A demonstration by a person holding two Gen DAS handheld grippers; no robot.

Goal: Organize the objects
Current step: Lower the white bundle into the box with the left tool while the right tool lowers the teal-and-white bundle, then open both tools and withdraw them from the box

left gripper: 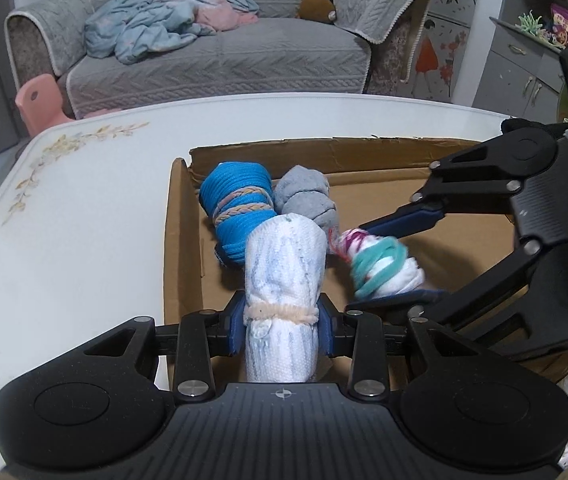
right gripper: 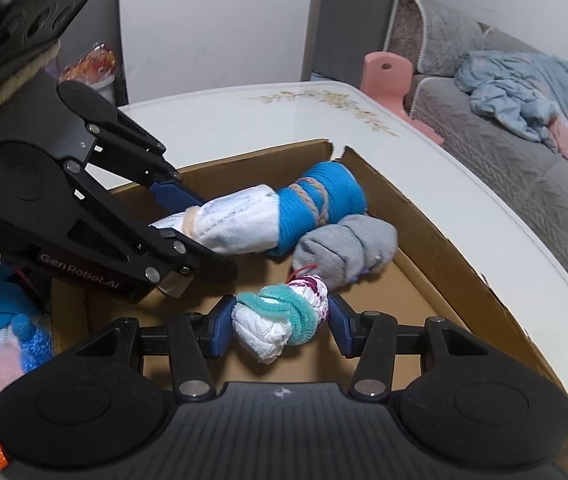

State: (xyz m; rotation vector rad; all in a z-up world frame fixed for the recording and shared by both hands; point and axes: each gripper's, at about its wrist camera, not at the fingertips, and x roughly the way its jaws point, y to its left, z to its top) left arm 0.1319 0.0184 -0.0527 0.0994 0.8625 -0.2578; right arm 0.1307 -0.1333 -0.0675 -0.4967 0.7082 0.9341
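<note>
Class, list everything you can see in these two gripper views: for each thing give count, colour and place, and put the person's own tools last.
cardboard box: one, brown, open, on the table
table: one, white with a flower print, under the box
blue roll: one, bright blue with braided band, inside the box
grey roll: one, grey, inside the box beside the blue roll
white roll: one, white with cream band, over the box, held
white bundle: one, white with teal band, over the box, held
sofa: one, grey, behind the table
blanket: one, pale blue and pink, on the sofa
left gripper: one, black, closed on the white roll
right gripper: one, black, closed on the white bundle
</note>
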